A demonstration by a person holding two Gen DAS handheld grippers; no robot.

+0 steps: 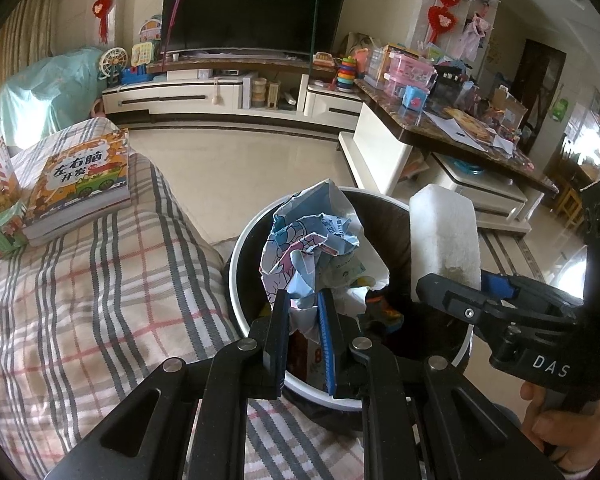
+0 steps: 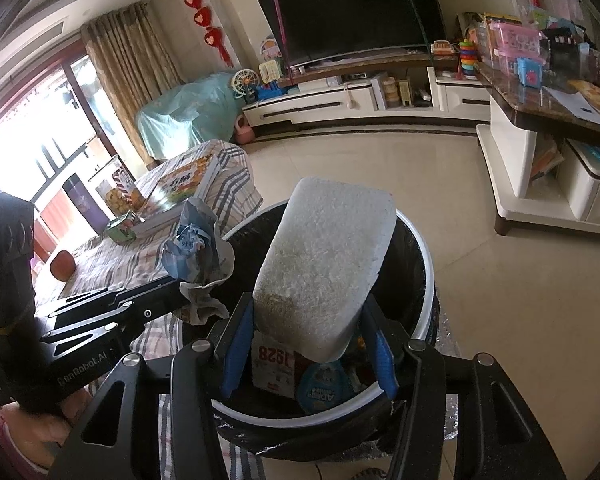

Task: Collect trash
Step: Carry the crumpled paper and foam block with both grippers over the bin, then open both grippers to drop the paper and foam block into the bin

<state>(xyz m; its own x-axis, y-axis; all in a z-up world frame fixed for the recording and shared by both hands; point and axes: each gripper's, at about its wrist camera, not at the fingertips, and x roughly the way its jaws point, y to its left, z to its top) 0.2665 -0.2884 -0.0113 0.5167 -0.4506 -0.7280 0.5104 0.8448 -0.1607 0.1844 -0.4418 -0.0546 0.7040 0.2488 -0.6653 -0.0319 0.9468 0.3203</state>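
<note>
Left tongs (image 1: pixel 303 322), angled downward over the trash bin (image 1: pixel 236 264), pinching crumpled paper (image 1: pixel 308 240); right tongs (image 2: pixel 308 344), likewise angled, clamped on a white foam block (image 2: pixel 324 264) above the bin. Right wrist view only: a "1928" slip (image 2: pixel 274 360) and blue lid (image 2: pixel 320 384) below those tongs.

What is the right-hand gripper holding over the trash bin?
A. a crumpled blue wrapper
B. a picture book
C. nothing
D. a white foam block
D: the right gripper has its blue pads on either side of a white foam block above the trash bin.
</note>
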